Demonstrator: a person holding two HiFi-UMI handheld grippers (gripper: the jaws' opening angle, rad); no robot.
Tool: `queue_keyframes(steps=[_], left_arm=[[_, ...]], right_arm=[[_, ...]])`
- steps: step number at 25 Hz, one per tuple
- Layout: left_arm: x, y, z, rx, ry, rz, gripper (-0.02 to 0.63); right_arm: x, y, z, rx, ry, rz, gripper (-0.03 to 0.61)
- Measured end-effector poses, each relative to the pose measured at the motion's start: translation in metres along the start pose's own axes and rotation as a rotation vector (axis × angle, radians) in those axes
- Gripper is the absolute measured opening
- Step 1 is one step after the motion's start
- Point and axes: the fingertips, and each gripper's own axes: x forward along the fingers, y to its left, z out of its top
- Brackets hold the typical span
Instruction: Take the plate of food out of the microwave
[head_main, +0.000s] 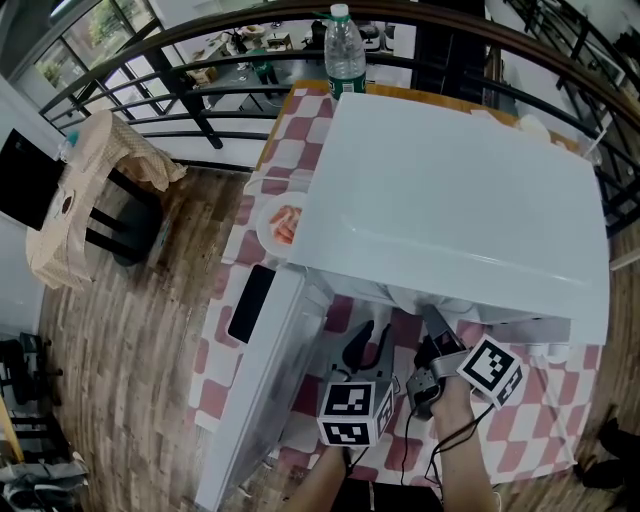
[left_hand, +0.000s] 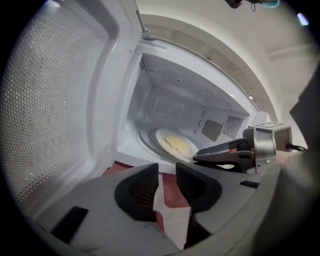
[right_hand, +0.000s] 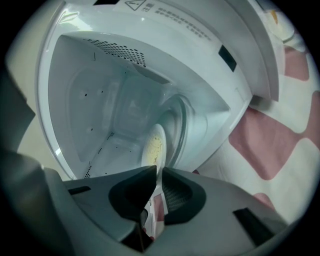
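The white microwave (head_main: 450, 190) stands on a checked tablecloth with its door (head_main: 265, 370) swung open to the left. Inside, a white plate (left_hand: 175, 144) of pale yellow food rests on the glass turntable. My right gripper (right_hand: 159, 172) reaches into the cavity and is shut on the near rim of the plate (right_hand: 154, 145); the left gripper view shows its jaws (left_hand: 200, 155) clamped over that rim. My left gripper (left_hand: 167, 187) hovers in front of the opening, open with only tablecloth showing between its pads. In the head view both grippers (head_main: 365, 340) sit under the microwave's front edge, which hides the plate.
Another plate with reddish food (head_main: 283, 222) lies on the table left of the microwave. A water bottle (head_main: 345, 55) stands behind it. A cloth-draped chair (head_main: 90, 190) stands on the wooden floor to the left. The open door (left_hand: 45, 100) walls off my left side.
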Motion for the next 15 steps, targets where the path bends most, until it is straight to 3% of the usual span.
queue_keyframes(steps=[6, 15], left_arm=[[-0.001, 0.0, 0.001, -0.089, 0.003, -0.004, 0.129], [0.002, -0.006, 0.016, -0.204, -0.069, -0.024, 0.13]], right_arm=[[-0.013, -0.004, -0.003, -0.019, 0.003, -0.036, 0.037], [-0.039, -0.014, -0.007, -0.032, 0.005, -0.056, 0.037]])
